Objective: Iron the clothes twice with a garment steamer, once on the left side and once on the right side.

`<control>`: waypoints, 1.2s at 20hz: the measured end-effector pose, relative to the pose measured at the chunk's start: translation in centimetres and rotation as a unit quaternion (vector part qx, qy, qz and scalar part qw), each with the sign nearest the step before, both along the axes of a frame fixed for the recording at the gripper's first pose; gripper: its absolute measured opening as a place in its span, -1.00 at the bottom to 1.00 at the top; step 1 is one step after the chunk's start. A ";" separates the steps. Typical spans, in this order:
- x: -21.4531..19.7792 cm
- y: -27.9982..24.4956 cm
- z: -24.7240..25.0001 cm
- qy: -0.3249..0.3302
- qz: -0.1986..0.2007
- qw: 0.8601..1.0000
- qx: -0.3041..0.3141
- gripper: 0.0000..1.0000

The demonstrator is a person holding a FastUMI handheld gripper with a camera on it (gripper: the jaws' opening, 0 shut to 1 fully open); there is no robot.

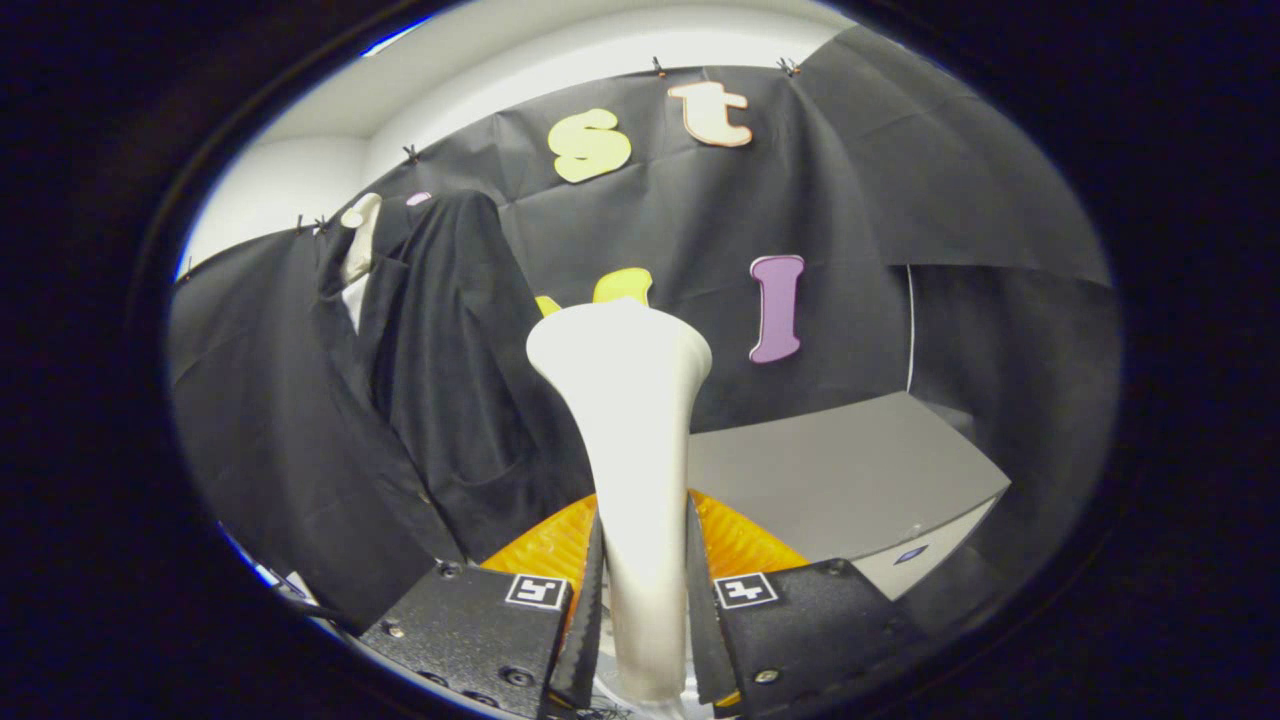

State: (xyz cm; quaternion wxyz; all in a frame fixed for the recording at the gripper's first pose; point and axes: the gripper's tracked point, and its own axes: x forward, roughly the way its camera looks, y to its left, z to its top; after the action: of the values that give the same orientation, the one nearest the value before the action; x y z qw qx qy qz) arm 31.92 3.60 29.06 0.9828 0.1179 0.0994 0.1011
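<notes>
Fingers of the gripper (645, 610) squeeze the steamer (630, 440) by its thin neck – head up, so it won't slip, I think – while the dark jacket (440, 370) hangs at ten o'clock, waiting for steam.

No readable text or labels

Steamer (625, 440): cream-white, upright, slim handle flaring to a wide head on top, clamped between the gripper's (643, 620) fingers.
Garment (440, 370): black jacket hanging against the booth wall, left of the steamer head, just apart from it.
</notes>
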 end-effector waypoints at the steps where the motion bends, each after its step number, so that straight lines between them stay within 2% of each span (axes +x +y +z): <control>1: -0.2 1.0 0.7 -0.007 -0.005 1.000 -0.002 -0.19; 5: -1.4 4.5 3.4 -0.037 -0.033 0.999 -0.018 -0.19; 10: -0.8 9.6 7.4 -0.076 -0.059 0.995 -0.036 -0.19; 17: 0.0 17.1 13.2 -0.137 -0.069 0.986 -0.066 -0.19; 24: 2.7 22.3 15.5 -0.155 -0.071 0.981 -0.093 -0.20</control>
State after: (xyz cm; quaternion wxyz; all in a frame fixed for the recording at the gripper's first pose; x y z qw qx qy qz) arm 34.58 25.94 44.52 0.9977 0.0160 -0.0537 0.0384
